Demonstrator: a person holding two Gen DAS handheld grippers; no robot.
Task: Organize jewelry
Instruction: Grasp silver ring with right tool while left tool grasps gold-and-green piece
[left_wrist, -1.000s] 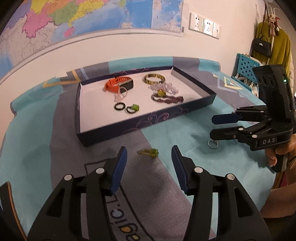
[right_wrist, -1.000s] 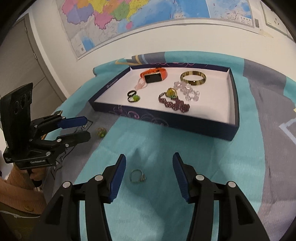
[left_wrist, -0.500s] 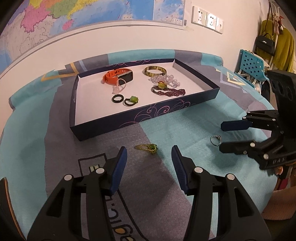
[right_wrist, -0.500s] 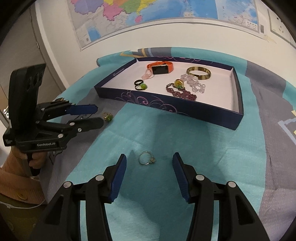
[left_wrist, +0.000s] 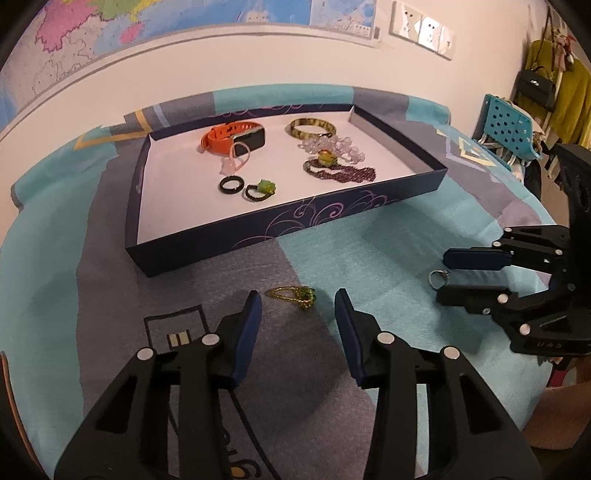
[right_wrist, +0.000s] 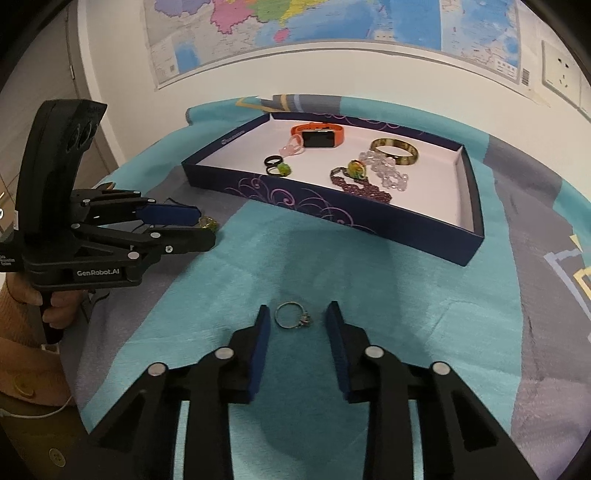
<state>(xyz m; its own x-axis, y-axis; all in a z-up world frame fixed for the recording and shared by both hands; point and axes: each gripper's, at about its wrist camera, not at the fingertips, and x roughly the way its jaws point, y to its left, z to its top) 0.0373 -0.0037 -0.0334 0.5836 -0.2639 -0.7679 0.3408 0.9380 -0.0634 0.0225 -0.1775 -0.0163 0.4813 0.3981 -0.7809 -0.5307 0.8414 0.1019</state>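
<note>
- Left wrist view, bottom centre: the left gripper (left_wrist: 298, 306) has its fingers (left_wrist: 246, 332) closing, moderately apart, on either side of a gold ring with a green stone (left_wrist: 293, 295); the ring lies on the cloth just ahead of the tips, and the pads do not touch it.
- Right wrist view, bottom centre: the right gripper (right_wrist: 297, 321) has its fingers (right_wrist: 261, 343) closing, narrow, with a silver ring (right_wrist: 292, 315) lying flat between the tips, a gap on each side.
- Each view shows the other gripper from the side: the right one at the right edge of the left view, the left one at the left edge of the right view, where a hand (right_wrist: 55, 304) grips its handle.
- Only the right view shows that hand; only the left view shows the blue perforated chair (left_wrist: 508, 127) and the hanging clothes at upper right.
- Mid-frame: a dark blue tray (left_wrist: 280, 225) with a white floor holds an orange watch (left_wrist: 236, 136), a gold bangle (left_wrist: 312, 126), clear beads, a purple bead chain and two dark rings.
- Surface: a table under a teal and grey cloth (left_wrist: 369, 258).
- Background: a white wall with a map (right_wrist: 332, 22) and sockets.
</note>
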